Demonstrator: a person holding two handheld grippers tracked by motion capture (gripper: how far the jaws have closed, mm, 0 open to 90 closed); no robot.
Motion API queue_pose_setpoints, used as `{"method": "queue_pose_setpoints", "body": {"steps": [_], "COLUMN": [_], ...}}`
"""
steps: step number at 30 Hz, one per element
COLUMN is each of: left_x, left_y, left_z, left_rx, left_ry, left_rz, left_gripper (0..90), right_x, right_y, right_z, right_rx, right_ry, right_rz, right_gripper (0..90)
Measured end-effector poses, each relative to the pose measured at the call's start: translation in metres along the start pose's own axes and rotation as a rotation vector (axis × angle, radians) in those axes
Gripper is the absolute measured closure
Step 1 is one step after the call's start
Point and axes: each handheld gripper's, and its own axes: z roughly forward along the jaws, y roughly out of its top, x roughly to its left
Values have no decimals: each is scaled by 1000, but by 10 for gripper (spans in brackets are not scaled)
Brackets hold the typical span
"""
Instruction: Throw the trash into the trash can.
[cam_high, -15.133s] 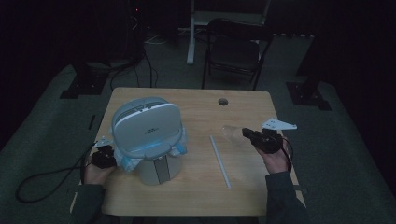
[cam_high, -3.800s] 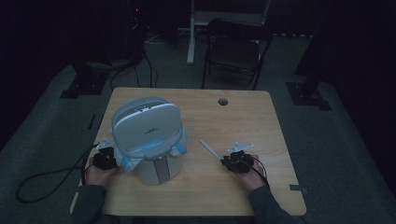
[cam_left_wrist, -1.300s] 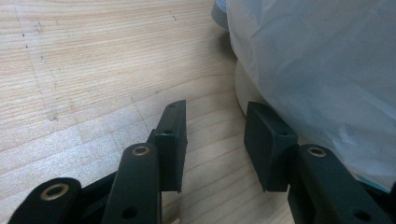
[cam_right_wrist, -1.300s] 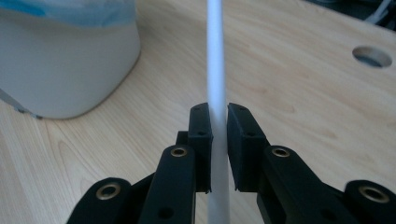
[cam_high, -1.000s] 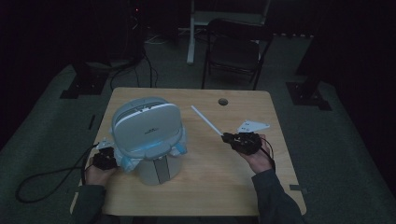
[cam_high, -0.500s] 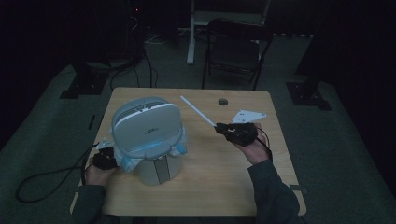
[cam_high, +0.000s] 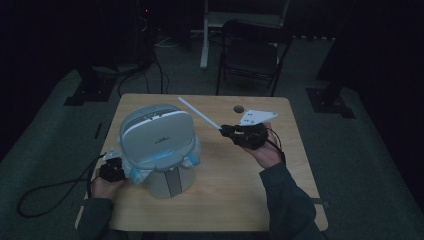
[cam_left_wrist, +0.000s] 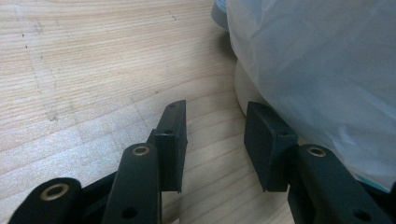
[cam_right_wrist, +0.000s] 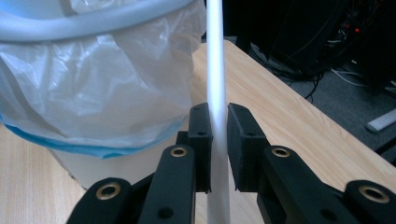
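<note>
Standing between both grippers, lidded bin (cam_high: 159, 150) (bag-lined) blocks white rod (cam_high: 199, 113).

No text can be read anywhere. The lid of the bin (cam_high: 156, 134), which stands at the near left of the table (cam_high: 235, 190), carries a small dark mark near its middle, perhaps a brand name, but the dim high view leaves it too small and blurred to make out.
</note>
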Motion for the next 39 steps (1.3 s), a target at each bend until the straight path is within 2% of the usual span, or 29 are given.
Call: {"method": "queue_pose_setpoints", "body": {"steps": [8,16,31,39], "left_x": [0,0,-4,-12], "left_y": [0,0,6,10], "left_z": [0,0,5,11], "left_rx": [0,0,21,29], "left_ry": [0,4,11,-6], "left_rz": [0,-1,5,16], "left_gripper": [603,606,659,658], "right_x": [4,5,4,3], "right_y": [10,13,11,9], "right_z": [2,2,-3,-4], "right_rx": [-10,-12,-13,-15], "right_ry": [17,24,23,26], "right_rz": [-28,-35,-37,-34], "right_gripper": [800,800,801,801]}}
